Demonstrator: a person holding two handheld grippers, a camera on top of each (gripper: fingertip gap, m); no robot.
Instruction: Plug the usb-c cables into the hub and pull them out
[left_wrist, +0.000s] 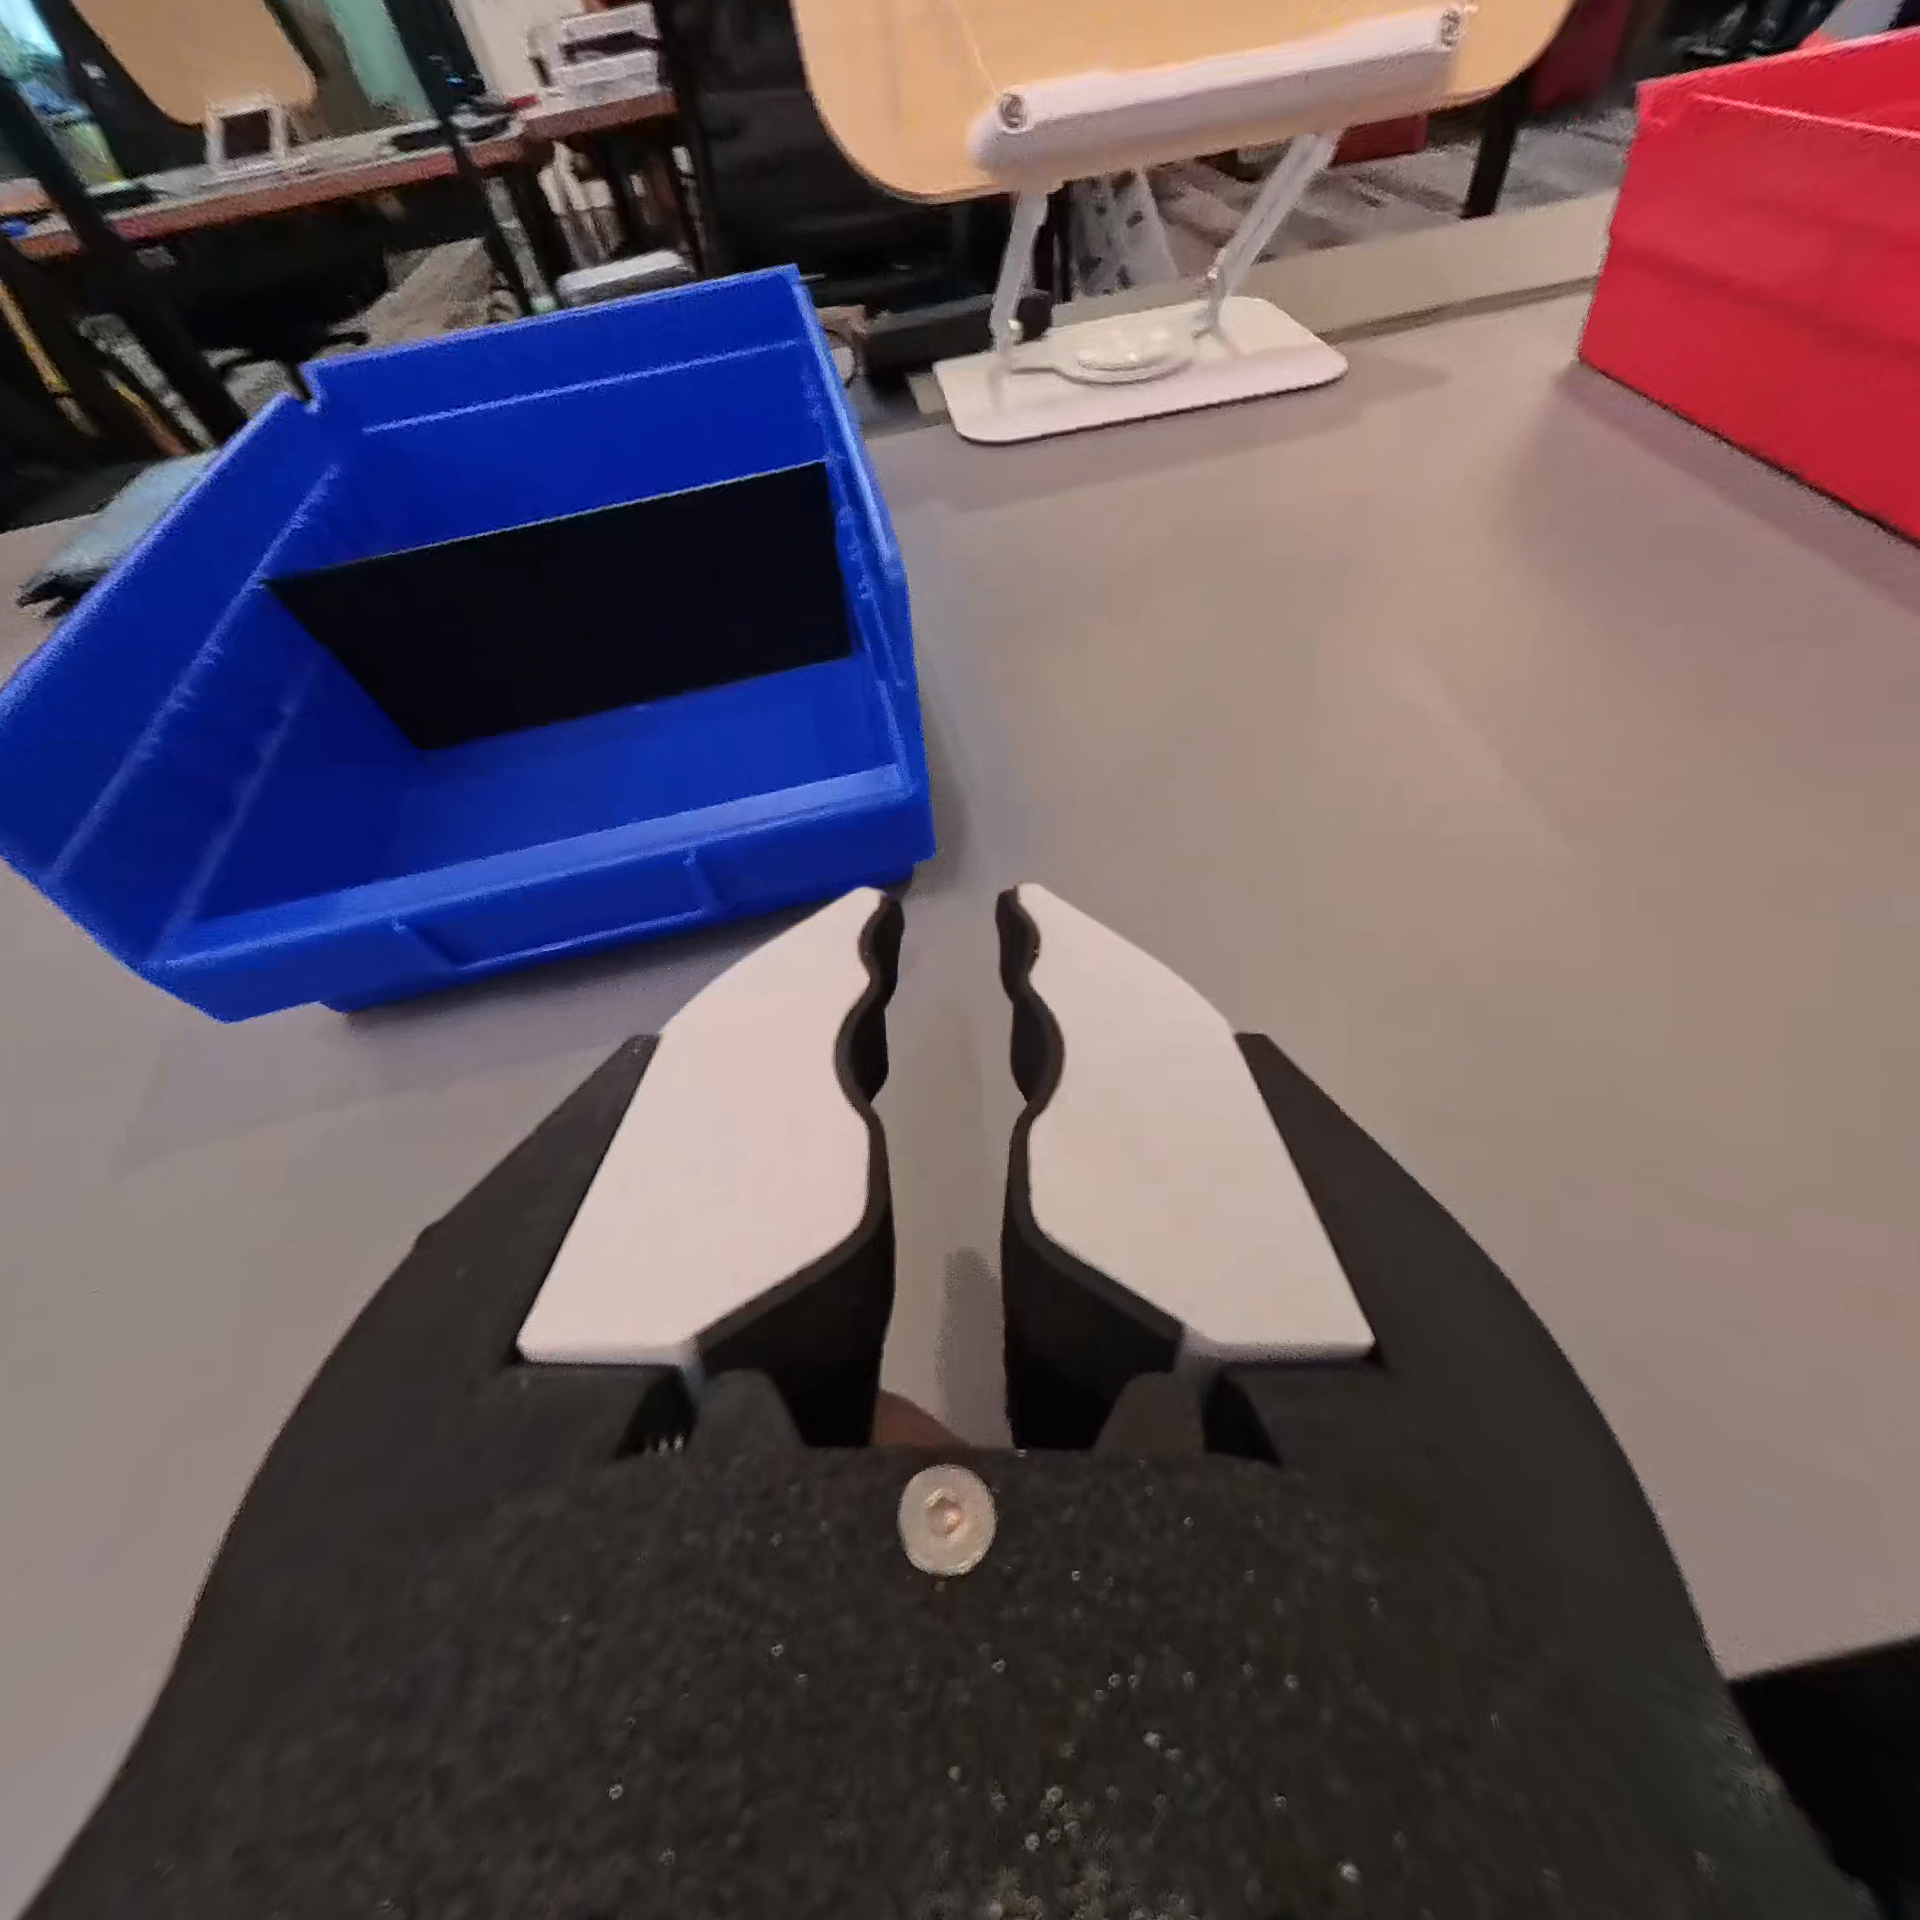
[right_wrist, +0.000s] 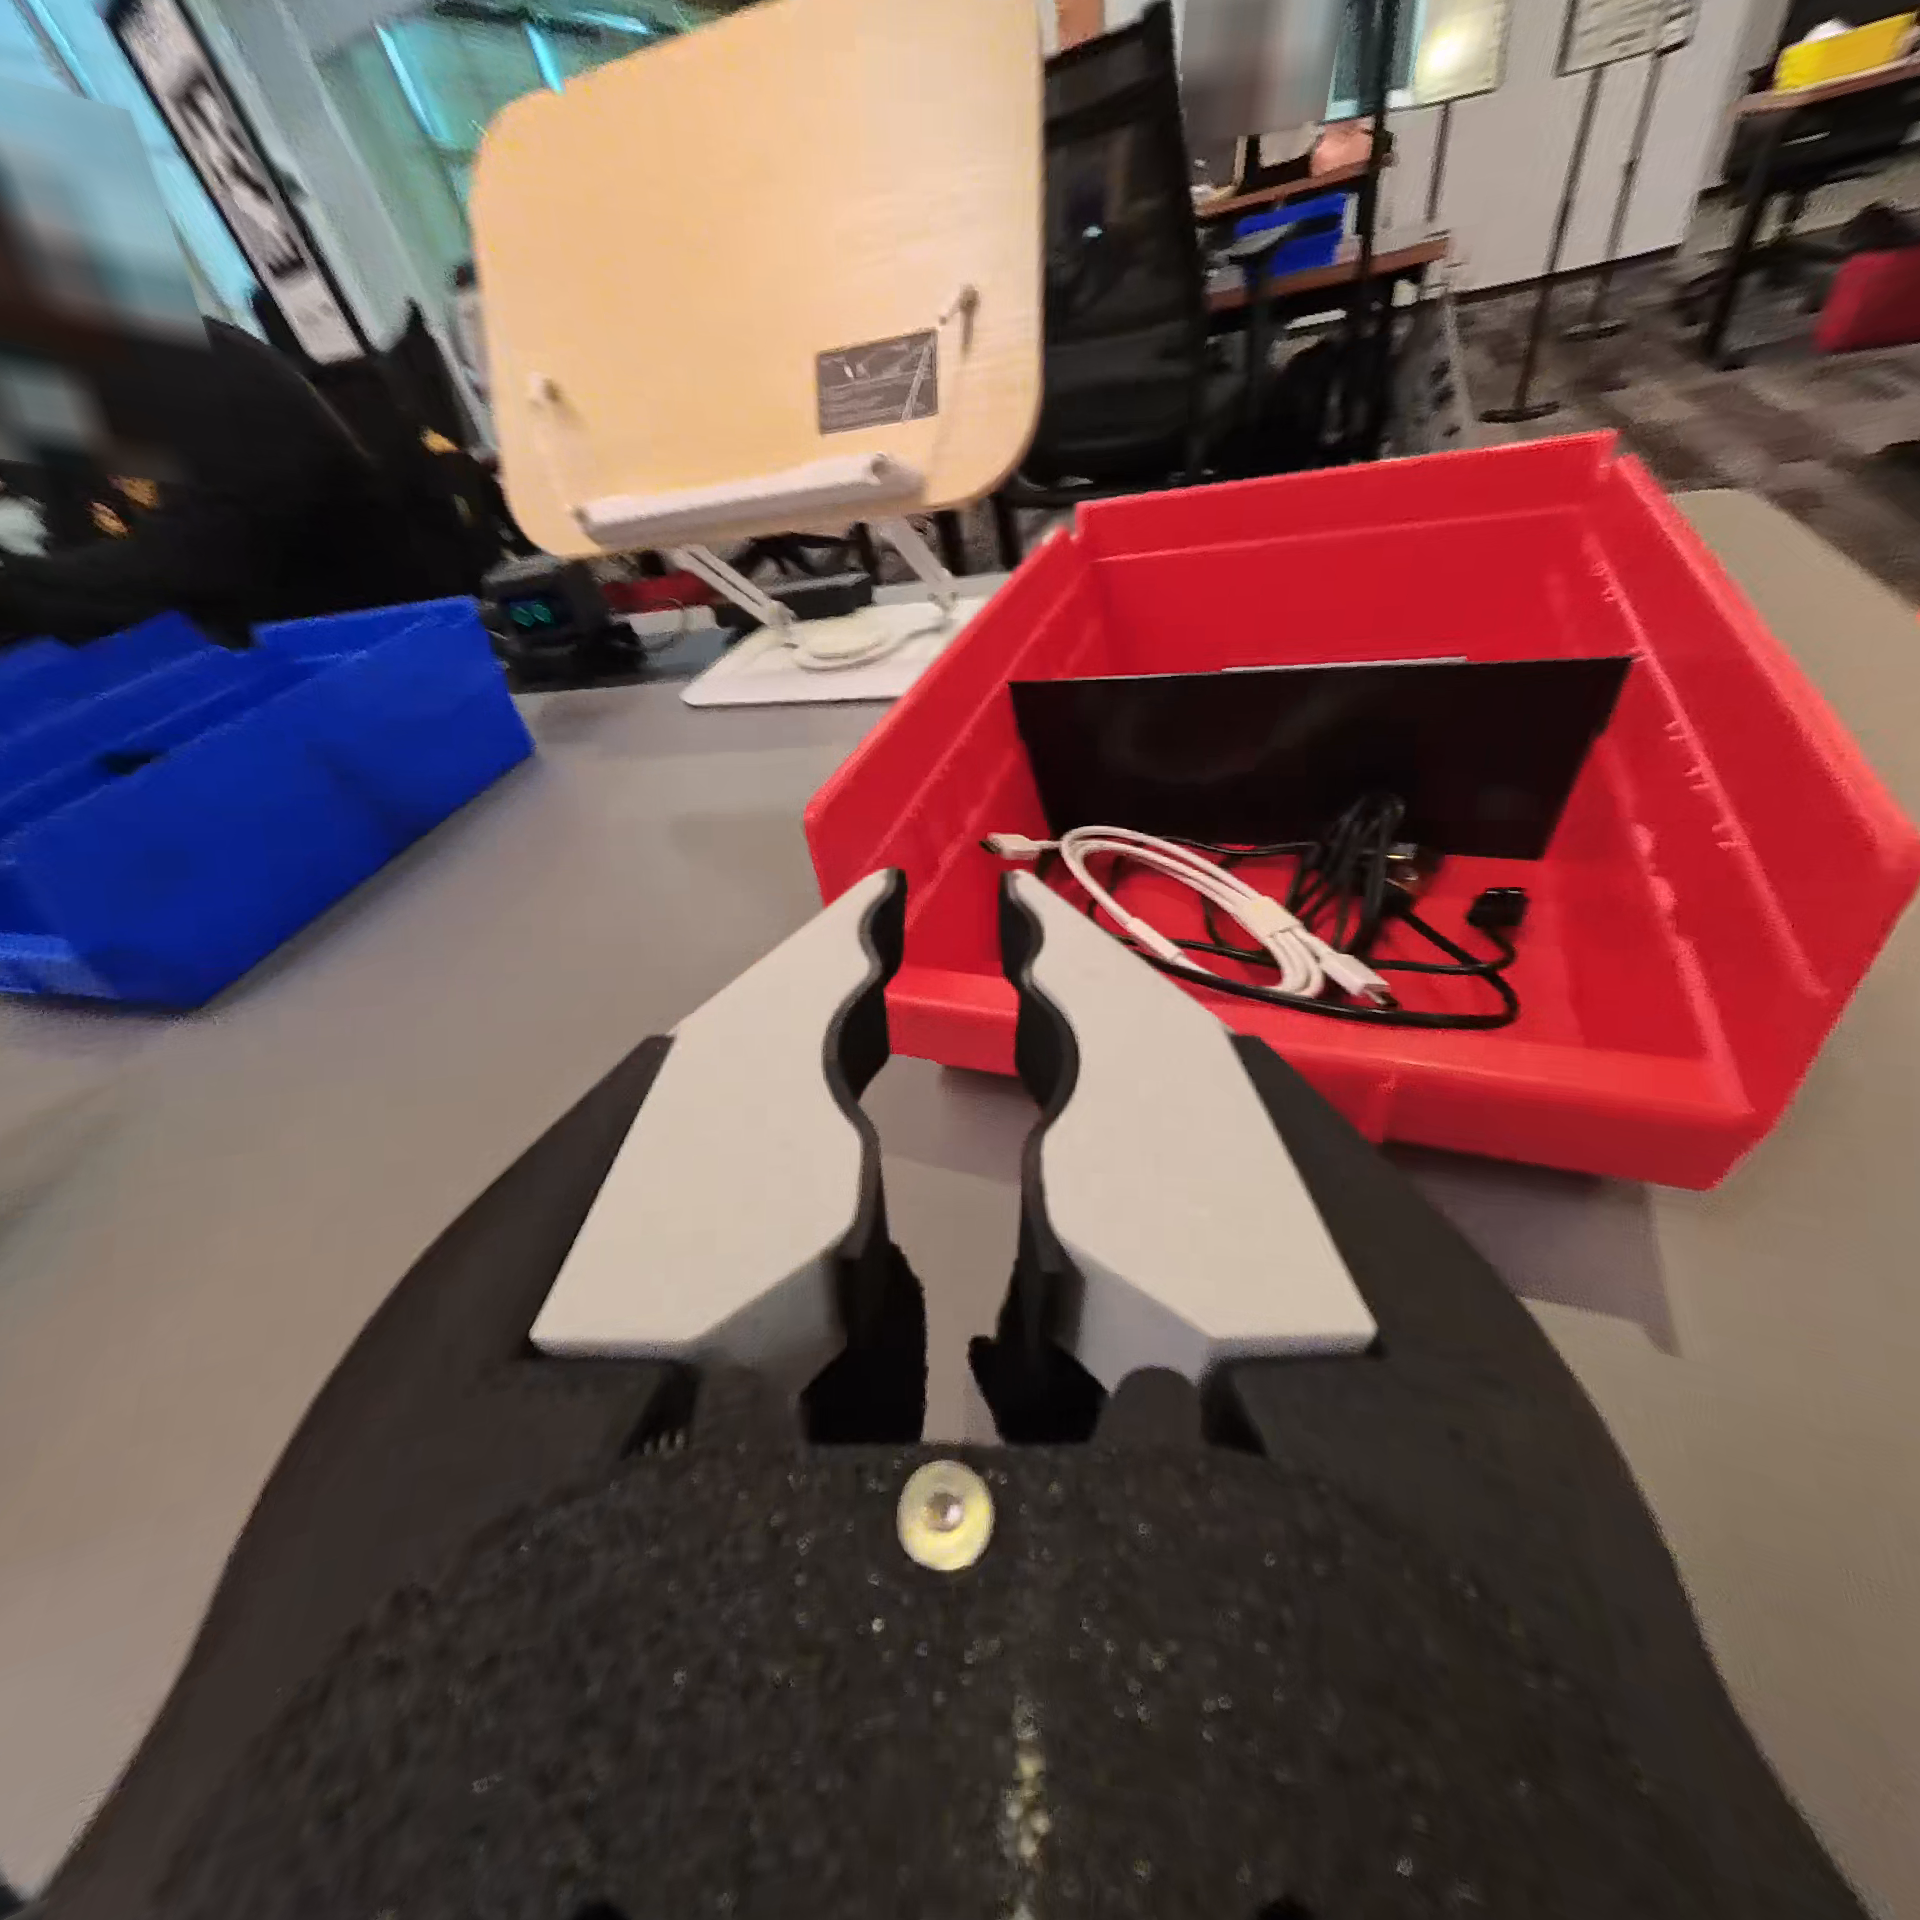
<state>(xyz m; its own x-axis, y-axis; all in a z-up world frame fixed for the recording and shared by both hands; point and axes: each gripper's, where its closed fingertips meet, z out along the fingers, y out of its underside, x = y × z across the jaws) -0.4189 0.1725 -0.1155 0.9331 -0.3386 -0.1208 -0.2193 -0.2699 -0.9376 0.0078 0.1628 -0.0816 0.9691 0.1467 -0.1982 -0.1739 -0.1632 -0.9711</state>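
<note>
Both grey-fingered grippers, left (left_wrist: 948, 904) and right (right_wrist: 951, 888), are held released and empty, the right aimed at tangled white and black cables (right_wrist: 1278, 925) in a red plastic bin (right_wrist: 1714, 1101).

Glossy plastic red bin (right_wrist: 1714, 935) and blue bin (left_wrist: 260, 748) on a smooth matt grey table (left_wrist: 1351, 831).

Two storage bins on the grey table (right_wrist: 644, 831): one blue bin (left_wrist: 540, 914), one red bin (right_wrist: 1714, 1101). One black divider (left_wrist: 582, 603) standing in the blue bin, one black divider (right_wrist: 1299, 748) in the red. Two bundles of cable in the red bin's front part: one white cable (right_wrist: 1195, 904), one black cable (right_wrist: 1382, 883), tangled, so exact number of separate leads unclear. One tilted wooden board on one white stand (right_wrist: 831, 644). Two grippers: left gripper (left_wrist: 945, 914), right gripper (right_wrist: 951, 894), two fingers each.
</note>
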